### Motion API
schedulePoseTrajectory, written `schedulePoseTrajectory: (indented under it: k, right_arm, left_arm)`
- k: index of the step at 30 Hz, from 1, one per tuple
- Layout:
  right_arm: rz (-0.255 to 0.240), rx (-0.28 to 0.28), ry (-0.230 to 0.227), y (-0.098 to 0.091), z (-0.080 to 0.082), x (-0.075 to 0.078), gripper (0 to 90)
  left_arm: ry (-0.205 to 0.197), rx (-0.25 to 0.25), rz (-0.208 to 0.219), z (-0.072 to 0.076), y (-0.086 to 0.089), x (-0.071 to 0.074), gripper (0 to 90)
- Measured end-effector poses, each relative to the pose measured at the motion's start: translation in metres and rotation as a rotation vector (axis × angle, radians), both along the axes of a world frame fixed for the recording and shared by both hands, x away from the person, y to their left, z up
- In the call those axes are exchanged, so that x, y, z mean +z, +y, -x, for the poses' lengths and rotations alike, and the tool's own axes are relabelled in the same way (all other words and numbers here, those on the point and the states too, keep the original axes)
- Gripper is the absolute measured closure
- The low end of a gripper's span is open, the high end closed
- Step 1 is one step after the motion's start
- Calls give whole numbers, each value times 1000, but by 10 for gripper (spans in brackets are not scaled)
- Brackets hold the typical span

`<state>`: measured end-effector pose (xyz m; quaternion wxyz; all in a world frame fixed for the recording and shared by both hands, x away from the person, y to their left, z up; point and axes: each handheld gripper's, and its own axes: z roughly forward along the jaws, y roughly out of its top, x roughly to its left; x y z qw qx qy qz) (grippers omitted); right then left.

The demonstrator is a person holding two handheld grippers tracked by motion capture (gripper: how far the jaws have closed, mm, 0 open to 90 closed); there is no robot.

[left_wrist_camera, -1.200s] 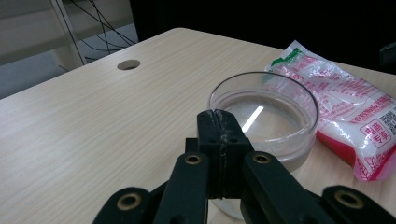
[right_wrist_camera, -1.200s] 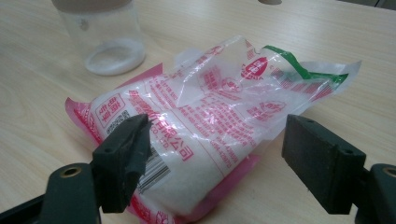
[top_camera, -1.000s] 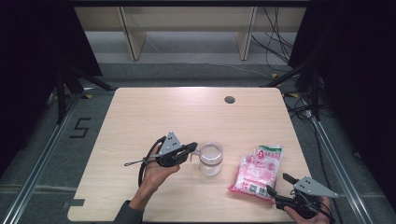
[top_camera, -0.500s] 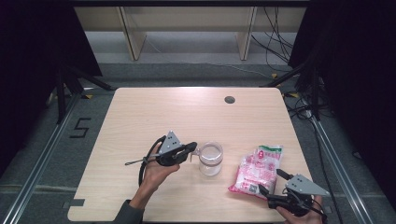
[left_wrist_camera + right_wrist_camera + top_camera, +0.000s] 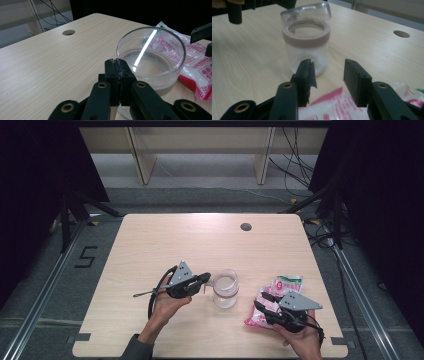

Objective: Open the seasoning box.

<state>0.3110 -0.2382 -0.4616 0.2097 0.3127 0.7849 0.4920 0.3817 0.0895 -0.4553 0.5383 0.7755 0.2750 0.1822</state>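
Clear round plastic jar (image 5: 225,289) w/ a pinkish band at its neck and a flipped-up lid stands mid-front on the pale wood-grain desk (image 5: 165,240). Left hand-held gripper (image 5: 206,281) is clenched at its side. Right hand-held gripper (image 5: 262,301), jaws just closing but still apart, sits over a crinkly pink-and-white plastic bag (image 5: 280,287).

The right claw (image 5: 265,302) slid left along the near edge of the desk (image 5: 150,245) and came over the near end of the pink bag (image 5: 280,287). Its jaws had just been closing, the bag beneath them, not yet pinched.
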Motion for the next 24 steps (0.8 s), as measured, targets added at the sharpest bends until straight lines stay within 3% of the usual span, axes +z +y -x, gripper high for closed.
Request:
schedulePoseTrajectory:
  k: [2, 3, 4, 6, 7, 8, 10, 11, 15, 16, 20, 22, 23, 24]
  right_arm:
    - [-14, -12, 13, 6, -3, 2, 706]
    - [-6, -2, -12, 7, -6, 2, 741]
    - [-8, 24, -4, 10, -10, 2, 754]
    - [-18, 2, 14, 13, -11, 2, 776]
    - [-13, 42, 0, 17, -18, 1, 811]
    - [-27, 32, 27, 20, -17, 1, 828]
    - [0, 46, -7, 24, -23, 2, 855]
    - [6, 59, 2, 26, -24, 3, 868]
    - [20, 81, 0, 34, -30, 2, 884]
    - [8, 65, 28, 36, -29, 2, 888]
    - [10, 84, 4, 39, -34, 3, 890]
    - [17, 81, 2, 41, -34, 4, 890]
    - [9, 72, 24, 42, -33, 4, 890]
    - [16, 76, 12, 44, -35, 3, 890]
  left_arm:
    - [-1, -2, -2, 0, 0, 0, 878]
    - [0, -2, 1, 0, 0, 0, 878]
    - [0, -2, 2, 0, 0, 0, 878]
    - [0, -2, 2, 0, 0, 0, 878]
    - [-2, -4, 0, 0, 1, 0, 879]
    - [-1, -5, 2, 0, 1, 0, 879]
    - [0, -3, 4, 0, 1, -1, 878]
    - [-2, -4, 0, 0, 1, 0, 879]
    - [10, 1, 16, 0, 1, -1, 878]
    - [4, 0, 11, 0, 1, -1, 878]
    - [8, -3, 20, -1, 1, -2, 879]
    - [7, 0, 24, 0, 1, -2, 879]
    - [7, 0, 24, 0, 1, -2, 879]
    - [6, -1, 21, 0, 1, -2, 879]
